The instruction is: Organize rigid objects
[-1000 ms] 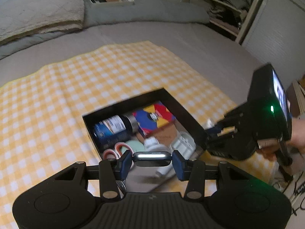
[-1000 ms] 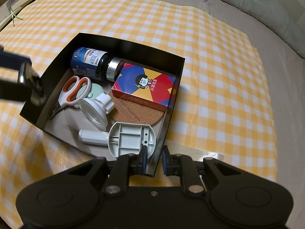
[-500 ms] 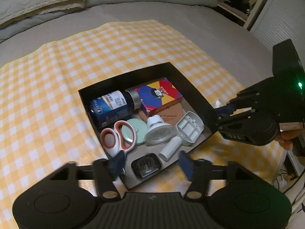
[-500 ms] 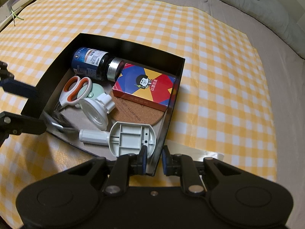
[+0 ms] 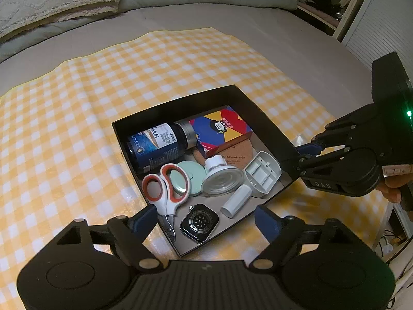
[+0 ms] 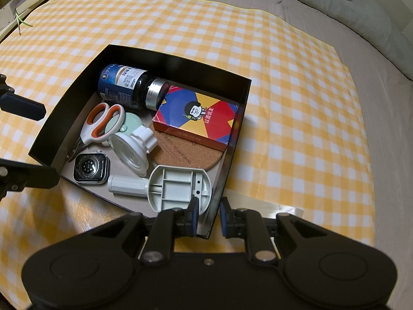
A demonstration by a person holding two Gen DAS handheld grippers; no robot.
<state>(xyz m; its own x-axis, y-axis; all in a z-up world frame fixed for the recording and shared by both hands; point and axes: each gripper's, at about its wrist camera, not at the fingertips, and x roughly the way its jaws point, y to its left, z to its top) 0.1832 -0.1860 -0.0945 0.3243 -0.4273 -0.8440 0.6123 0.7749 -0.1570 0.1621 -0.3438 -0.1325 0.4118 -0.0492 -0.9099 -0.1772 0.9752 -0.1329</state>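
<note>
- Left wrist view: the left gripper [image 5: 205,218] hangs over the near corner of the black box [image 5: 260,113], its jaws just spread wide with nothing between them; the watch body [image 5: 199,222] lies face-down on the box floor right below the gap.
- Just beyond the watch body, the scissors [image 5: 165,188] lie toward the left finger, the white tube [image 5: 236,200] toward the right one.
- Farther out sit the mint disc [image 5: 189,179], the suction cup [image 5: 222,178], the grey plastic base [image 5: 263,174], the cork coaster [image 5: 236,152], the card box [image 5: 223,130] and the dark bottle [image 5: 157,144].
- The right gripper [image 6: 208,215] is pinched onto the box's near wall, one finger inside, one outside, steadying it on the checked cloth [image 6: 296,103].
- The drop looks finished, so I'd say the step in hand is clearing out.
- To do it well, lift the left tool straight up before swinging away, so the left finger misses the scissor tips and the box rim.
- Keep the right grip on the wall until the left tool is clear; the box looks light and could skid on the cloth.
- No loose object shows on the cloth in either view, so the sorting seems near its end.
</note>
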